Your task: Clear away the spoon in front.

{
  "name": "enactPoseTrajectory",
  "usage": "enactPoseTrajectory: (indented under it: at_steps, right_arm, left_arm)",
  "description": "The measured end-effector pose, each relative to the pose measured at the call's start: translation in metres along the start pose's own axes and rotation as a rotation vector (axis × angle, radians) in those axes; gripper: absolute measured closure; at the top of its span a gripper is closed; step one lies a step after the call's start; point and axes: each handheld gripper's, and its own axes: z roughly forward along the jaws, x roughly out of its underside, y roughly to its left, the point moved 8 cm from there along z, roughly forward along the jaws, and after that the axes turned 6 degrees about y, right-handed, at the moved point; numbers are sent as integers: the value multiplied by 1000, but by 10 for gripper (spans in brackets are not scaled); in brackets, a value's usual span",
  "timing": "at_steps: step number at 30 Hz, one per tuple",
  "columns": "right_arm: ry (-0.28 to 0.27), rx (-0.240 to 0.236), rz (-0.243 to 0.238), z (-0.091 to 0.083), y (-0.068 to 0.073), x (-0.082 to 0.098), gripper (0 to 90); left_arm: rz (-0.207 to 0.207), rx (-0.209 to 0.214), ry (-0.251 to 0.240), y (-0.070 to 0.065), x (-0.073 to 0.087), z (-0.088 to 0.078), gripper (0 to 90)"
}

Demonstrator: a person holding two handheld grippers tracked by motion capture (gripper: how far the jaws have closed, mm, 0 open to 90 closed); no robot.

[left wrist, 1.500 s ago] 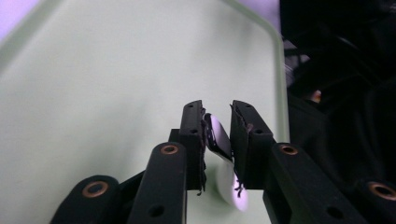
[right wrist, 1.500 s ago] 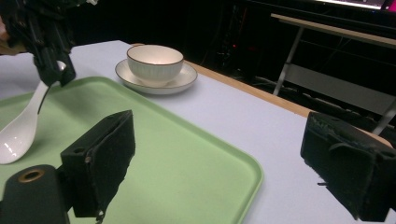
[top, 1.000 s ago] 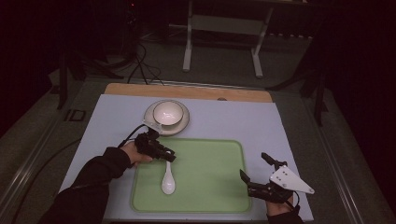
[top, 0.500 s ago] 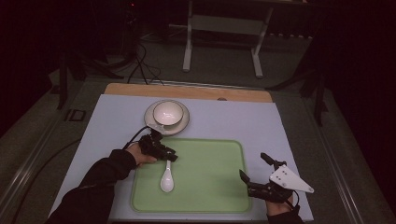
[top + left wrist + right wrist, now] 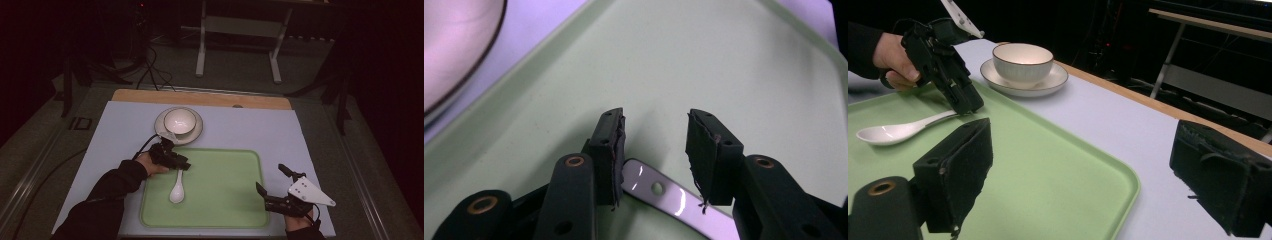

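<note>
Your left gripper (image 5: pixel 183 165) straddles the white spoon (image 5: pixel 176 189) handle on the green tray (image 5: pixel 225 195), jaws apart, seemingly not touching it, while your right gripper (image 5: pixel 272 181) gapes wide.

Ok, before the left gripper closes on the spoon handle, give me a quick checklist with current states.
1. Left gripper open: ok.
2. Spoon lying on the green tray, bowl end toward the person: ok.
3. Handle end between the open jaws in the left gripper view: ok, though it sits low, near their base.
4. Jaws touching the handle: cannot tell.
5. Bowl on its saucer beyond the tray, apart from the spoon: ok.
6. Right gripper open, at the tray's near right corner, away from the spoon: ok.
</note>
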Motion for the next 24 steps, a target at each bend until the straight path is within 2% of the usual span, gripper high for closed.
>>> enactPoseTrajectory:
  at_steps: [4, 9, 12, 14, 16, 19, 21, 23, 24]
  right_arm:
    - [0, 1, -1, 0, 0, 0, 102]
    - [-2, 5, -1, -1, 0, -1, 101]
    - [-3, 6, -1, -1, 0, -1, 101]
    - [-5, 7, -1, -1, 0, -1, 101]
    - [-7, 8, 1, -1, 0, -2, 101]
    - [-7, 8, 0, -1, 0, -2, 101]
    - [-7, 9, -2, -2, 0, -2, 101]
    - [-6, 10, -2, -1, 0, -2, 101]
    - [-6, 9, -2, -1, 0, -2, 101]
  left_arm:
    - [16, -7, -26, -8, -6, -9, 582]
    - [37, -22, -52, -24, -15, -26, 530]
    - [50, -53, -81, -32, -21, -37, 506]
    - [53, -89, -97, -37, -24, -45, 436]
    - [57, -113, -100, -41, -25, -51, 411]
    - [39, -144, -110, -45, -27, -58, 307]
    - [34, -141, -124, -49, -27, -63, 233]
    - [51, -121, -119, -53, -26, -66, 119]
    - [53, -119, -128, -55, -27, -68, 100]
